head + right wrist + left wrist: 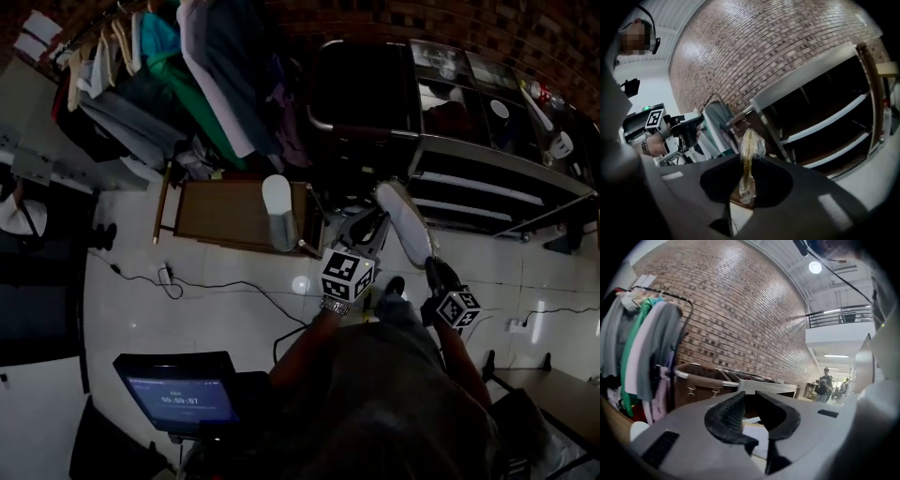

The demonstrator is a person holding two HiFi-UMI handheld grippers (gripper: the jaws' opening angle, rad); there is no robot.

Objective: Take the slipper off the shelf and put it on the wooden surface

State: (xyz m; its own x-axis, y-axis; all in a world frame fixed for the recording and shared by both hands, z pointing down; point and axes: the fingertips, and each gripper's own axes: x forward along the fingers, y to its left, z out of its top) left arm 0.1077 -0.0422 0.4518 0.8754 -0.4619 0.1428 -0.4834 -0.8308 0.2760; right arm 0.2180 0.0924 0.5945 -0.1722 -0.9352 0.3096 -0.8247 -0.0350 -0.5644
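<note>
In the head view a white slipper [278, 212] lies on the low wooden surface [220, 214]. A second white slipper [405, 217] hangs in the air in front of the metal shelf [502, 173], with my right gripper [434, 269] shut on its near end. The right gripper view shows this slipper [749, 150] edge-on, wrapped in clear plastic and pinched between the jaws of the right gripper [747, 174]. My left gripper [367, 227] hovers between the wooden surface and the held slipper. Its jaws stand open and empty in the left gripper [752, 411] view.
A clothes rack [159, 66] with hanging garments stands behind the wooden surface. A dark cart [361, 94] sits beside the shelf. Cables [187, 281] run over the white tile floor, and a lit screen [178, 394] stands at the lower left. A person [824, 383] stands far off.
</note>
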